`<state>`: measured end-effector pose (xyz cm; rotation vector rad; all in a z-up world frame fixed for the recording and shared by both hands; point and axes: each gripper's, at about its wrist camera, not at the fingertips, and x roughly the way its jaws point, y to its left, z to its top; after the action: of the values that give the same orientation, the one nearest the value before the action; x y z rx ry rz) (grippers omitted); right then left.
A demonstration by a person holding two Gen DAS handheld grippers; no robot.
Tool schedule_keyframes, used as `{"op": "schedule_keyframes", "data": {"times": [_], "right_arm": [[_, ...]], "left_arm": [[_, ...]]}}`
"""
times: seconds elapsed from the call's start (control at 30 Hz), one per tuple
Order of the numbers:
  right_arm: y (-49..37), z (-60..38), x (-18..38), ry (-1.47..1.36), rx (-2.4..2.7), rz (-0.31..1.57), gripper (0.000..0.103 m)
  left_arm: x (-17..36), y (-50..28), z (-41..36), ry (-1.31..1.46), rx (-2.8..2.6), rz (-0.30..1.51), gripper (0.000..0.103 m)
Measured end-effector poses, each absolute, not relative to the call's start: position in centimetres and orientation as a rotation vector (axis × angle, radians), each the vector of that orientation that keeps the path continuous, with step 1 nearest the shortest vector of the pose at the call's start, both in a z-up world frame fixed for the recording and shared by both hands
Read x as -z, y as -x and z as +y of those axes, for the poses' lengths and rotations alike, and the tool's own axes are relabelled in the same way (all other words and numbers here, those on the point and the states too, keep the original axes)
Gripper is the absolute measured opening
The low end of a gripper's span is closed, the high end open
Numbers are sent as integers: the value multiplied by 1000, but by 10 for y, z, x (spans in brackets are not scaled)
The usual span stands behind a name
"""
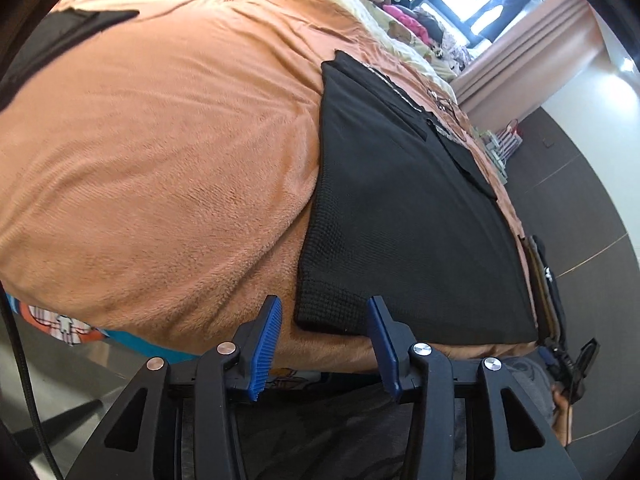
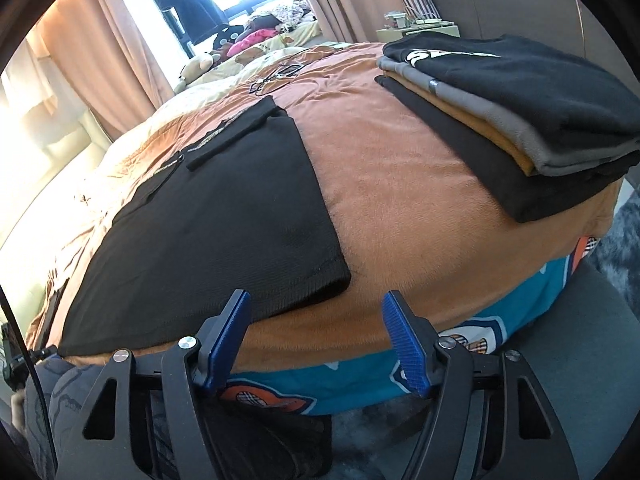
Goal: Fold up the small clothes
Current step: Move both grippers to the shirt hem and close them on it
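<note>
Black knit garment (image 1: pixel 404 216) lies flat on the orange fleece blanket (image 1: pixel 160 160) covering the bed, its hem along the near edge. Left gripper (image 1: pixel 326 344) fingers part-open over the hem's left corner, gripping nothing. Right gripper (image 2: pixel 320 340) fingers wider, at the right corner, empty too. Stack of folded clothes (image 2: pixel 520 108) sits at the bed's right corner.

No words or numbers can be read in these pictures. The top black garment (image 2: pixel 532 80) on the folded pile has a white print, but too little of it shows to make out any letters.
</note>
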<state>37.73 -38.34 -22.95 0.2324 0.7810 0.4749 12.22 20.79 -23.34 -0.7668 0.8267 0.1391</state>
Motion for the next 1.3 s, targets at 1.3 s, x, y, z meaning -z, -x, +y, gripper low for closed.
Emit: {"op": "schedule_keyframes", "data": {"times": [1.3], "right_arm": [[-419, -391, 294, -695, -580, 818, 47]], "left_arm": [[243, -127, 196, 1108, -165, 669, 46]]}}
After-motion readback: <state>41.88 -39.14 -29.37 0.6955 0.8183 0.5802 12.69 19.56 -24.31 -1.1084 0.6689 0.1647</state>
